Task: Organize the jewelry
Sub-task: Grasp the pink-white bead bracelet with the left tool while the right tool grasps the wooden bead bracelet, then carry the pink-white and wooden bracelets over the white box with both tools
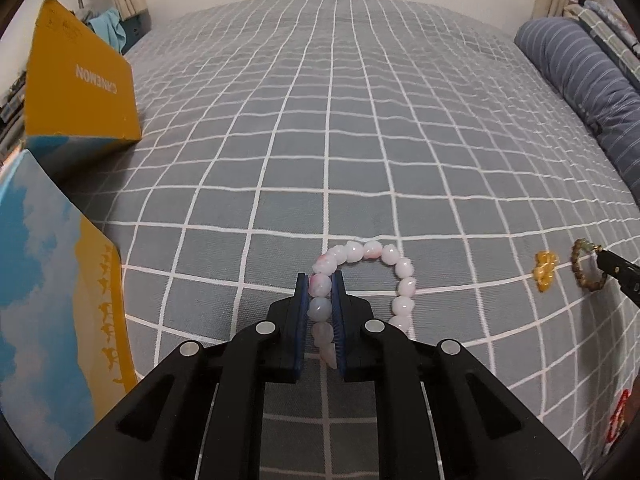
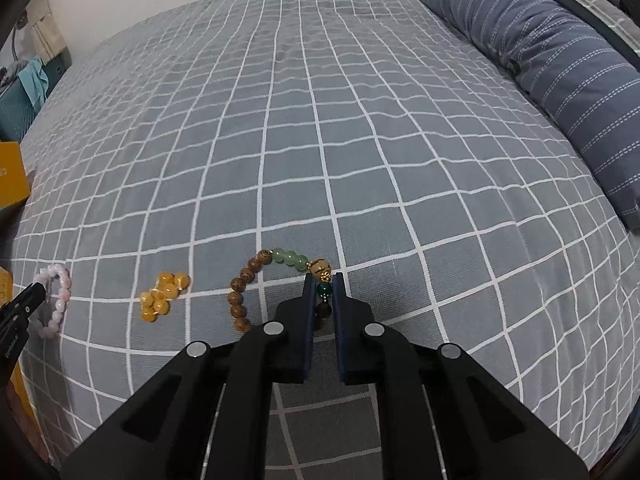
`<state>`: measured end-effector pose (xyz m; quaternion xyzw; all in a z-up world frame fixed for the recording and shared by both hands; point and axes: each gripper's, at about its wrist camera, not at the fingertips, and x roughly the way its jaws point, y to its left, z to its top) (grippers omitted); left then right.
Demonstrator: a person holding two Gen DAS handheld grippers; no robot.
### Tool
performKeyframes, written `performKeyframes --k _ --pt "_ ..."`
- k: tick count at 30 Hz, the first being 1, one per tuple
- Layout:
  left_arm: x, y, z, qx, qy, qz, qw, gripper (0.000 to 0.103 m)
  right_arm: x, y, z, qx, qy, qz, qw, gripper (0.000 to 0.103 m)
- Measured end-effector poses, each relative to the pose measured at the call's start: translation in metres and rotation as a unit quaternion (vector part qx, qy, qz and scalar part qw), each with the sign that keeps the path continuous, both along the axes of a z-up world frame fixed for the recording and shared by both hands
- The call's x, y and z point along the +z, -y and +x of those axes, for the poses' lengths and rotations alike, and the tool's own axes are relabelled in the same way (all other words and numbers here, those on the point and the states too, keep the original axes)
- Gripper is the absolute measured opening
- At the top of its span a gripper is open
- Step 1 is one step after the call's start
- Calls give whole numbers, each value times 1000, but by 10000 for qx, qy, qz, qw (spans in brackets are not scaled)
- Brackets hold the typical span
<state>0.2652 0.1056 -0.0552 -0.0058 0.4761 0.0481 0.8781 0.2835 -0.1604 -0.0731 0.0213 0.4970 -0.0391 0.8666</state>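
A pale pink bead bracelet [image 1: 394,264] lies on the grey checked bedspread [image 1: 320,140]. My left gripper [image 1: 320,280] is shut on its left side, beads pinched between the blue pads. A brown wooden bracelet with green beads and a gold charm [image 2: 248,276] lies further right. My right gripper [image 2: 323,278] is shut on its dark green bead just below the charm. Between the two lies a bunched amber bead bracelet [image 2: 162,294]. The left wrist view shows the amber bracelet [image 1: 544,270] and the wooden bracelet [image 1: 588,270] at its right edge.
An open yellow and blue box [image 1: 76,88] stands at the left, its lid [image 1: 60,280] nearer me. A striped blue pillow [image 2: 540,52] lies along the right side of the bed. Something red [image 1: 618,420] shows at the lower right edge.
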Motion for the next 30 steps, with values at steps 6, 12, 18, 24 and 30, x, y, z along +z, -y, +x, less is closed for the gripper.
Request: performKeyframes --k 6,12,18,24,30 --pt "17 5 -8 -93 158 -96 9998 10 15 -4 -7 44 195 15 9998 7" --pt "31 7 -16 -181 261 -248 9992 10 26 -7 -14 97 355 38 9993 7" --pt "45 12 -25 -266 384 -314 9984 10 37 -13 -22 201 541 67 9983 7" --pt "54 15 -33 -312 451 -337 9979 10 46 -17 -33 262 634 27 9976 7" --pt "61 15 -45 -355 499 -326 9976 10 55 -19 -45 270 711 -27 9971 7"
